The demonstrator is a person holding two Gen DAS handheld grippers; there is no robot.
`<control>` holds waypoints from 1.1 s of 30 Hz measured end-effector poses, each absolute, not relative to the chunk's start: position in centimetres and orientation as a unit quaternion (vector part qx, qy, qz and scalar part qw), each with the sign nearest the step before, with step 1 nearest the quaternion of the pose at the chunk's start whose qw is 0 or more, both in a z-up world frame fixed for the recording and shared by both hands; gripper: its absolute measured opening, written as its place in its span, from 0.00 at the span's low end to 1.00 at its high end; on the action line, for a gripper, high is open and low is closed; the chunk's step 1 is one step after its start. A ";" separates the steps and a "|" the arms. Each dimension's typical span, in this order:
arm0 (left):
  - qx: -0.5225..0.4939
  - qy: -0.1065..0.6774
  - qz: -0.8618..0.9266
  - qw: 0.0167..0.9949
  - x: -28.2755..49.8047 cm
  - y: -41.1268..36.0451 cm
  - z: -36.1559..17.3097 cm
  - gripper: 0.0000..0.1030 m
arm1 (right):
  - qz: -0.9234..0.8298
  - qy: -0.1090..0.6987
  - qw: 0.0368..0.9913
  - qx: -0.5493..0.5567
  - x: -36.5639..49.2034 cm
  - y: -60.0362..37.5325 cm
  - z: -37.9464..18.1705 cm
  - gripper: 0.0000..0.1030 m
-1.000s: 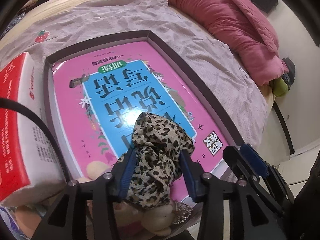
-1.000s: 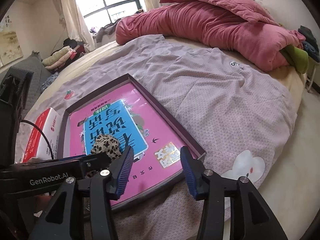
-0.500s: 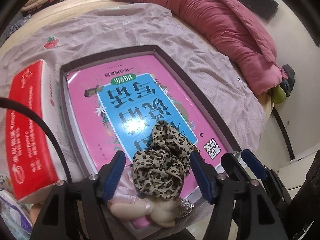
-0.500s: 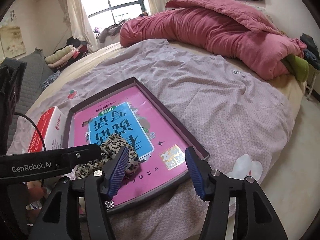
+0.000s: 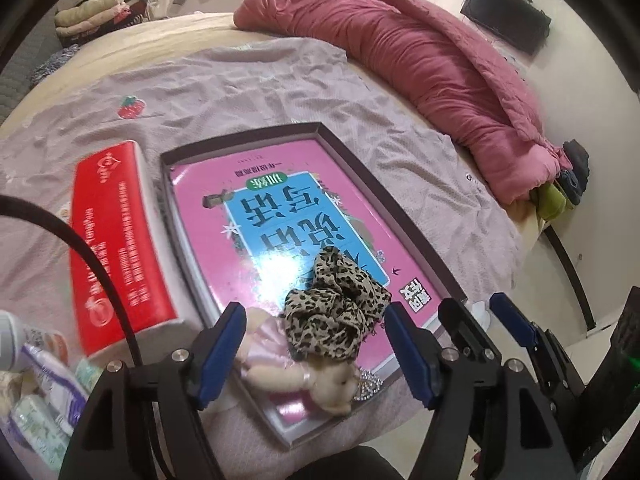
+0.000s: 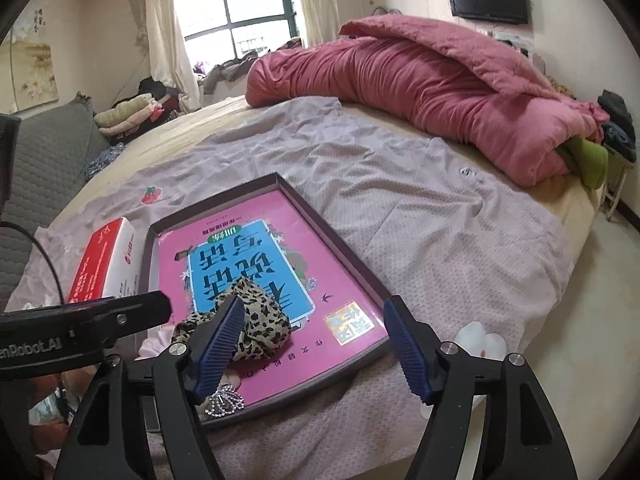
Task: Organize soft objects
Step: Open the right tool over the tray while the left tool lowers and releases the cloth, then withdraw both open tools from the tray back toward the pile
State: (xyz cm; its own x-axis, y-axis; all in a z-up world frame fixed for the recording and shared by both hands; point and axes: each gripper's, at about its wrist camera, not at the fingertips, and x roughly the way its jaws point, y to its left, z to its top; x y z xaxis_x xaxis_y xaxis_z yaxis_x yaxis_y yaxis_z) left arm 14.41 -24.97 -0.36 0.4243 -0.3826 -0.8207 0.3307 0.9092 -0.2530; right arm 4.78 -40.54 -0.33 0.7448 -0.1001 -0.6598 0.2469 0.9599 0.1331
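1. Near the front edge of the dark-rimmed tray (image 5: 362,164), on the pink book (image 5: 276,216), lay the leopard-print scrunchie (image 5: 336,318) — touching a small plush doll (image 5: 304,376) just nearer.
2. Left gripper (image 5: 316,354) hung with its jaws spread wide and empty; the scrunchie sat just beyond and between its fingertips, dead ahead.
3. Right gripper (image 6: 314,350) was also wide open and held nothing; from its view the scrunchie (image 6: 252,328) lay to its left, partly behind its left finger.
4. The left gripper looked the nearer — the better placed, I judged, for whichever soft thing came next.
5. The doll's long axis ran left to right across that gripper's opening.
6. A red tissue pack (image 5: 116,240) stood left of the tray.
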 end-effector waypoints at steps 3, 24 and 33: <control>-0.022 0.481 -0.204 0.852 13.4 -24.2 0.6 0.69 | -0.097 0.337 0.932 0.097 4.4 -40.1 0.5 0.72; -0.064 0.451 -0.148 0.878 8.3 -14.0 4.3 0.70 | -0.063 0.287 0.953 0.075 1.7 -34.2 6.2 0.73; -0.110 0.434 -0.122 0.886 6.0 -7.7 6.0 0.70 | -0.016 0.275 0.959 0.062 0.7 -29.7 8.2 0.74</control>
